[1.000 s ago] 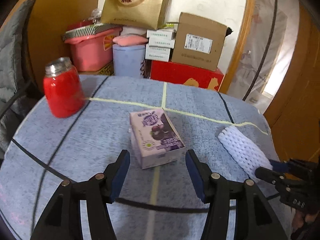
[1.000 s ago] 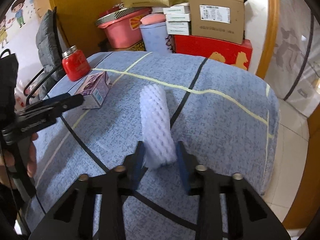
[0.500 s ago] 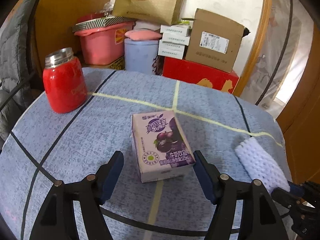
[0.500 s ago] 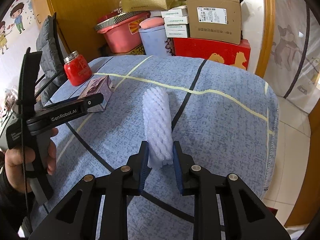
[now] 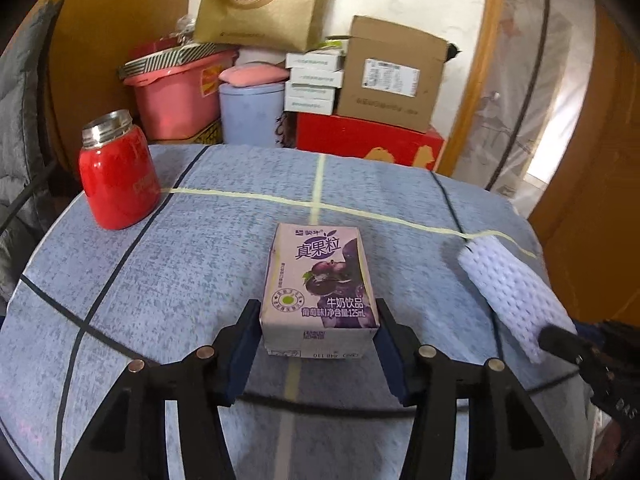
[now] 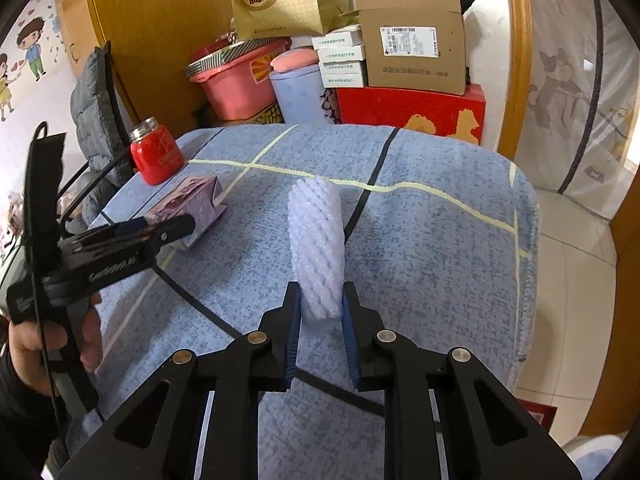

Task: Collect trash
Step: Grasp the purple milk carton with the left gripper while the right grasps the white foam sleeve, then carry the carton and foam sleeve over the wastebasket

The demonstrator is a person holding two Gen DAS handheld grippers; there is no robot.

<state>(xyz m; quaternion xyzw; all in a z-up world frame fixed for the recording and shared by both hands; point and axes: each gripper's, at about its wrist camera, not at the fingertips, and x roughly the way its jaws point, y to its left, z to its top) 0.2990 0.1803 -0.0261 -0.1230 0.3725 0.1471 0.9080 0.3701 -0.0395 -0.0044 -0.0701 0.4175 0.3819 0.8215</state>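
A purple milk carton [image 5: 320,280] lies flat on the blue tablecloth [image 5: 180,280]. My left gripper [image 5: 318,312] straddles its near end, and both pads rest against the carton's sides. A white foam fruit net [image 6: 316,232] lies lengthwise to the right. My right gripper [image 6: 320,300] has its jaws closing on the net's near end, with the pads pressing into the foam. The right wrist view shows the left gripper [image 6: 176,226] from the side at the carton [image 6: 192,204], held by a hand [image 6: 28,340]. The net [image 5: 512,292] also shows in the left wrist view.
A red jar [image 5: 116,172] with a metal rim stands at the table's far left. Behind the table are a pink tub [image 5: 176,92], a blue bin [image 5: 248,112], cardboard boxes [image 5: 392,76] and a red box [image 5: 368,140]. The table edge drops to tiled floor [image 6: 572,280] on the right.
The left gripper has come forward around the carton, and its fingers now sit against the carton's sides. The right jaws have narrowed onto the foam net, squeezing its near end.
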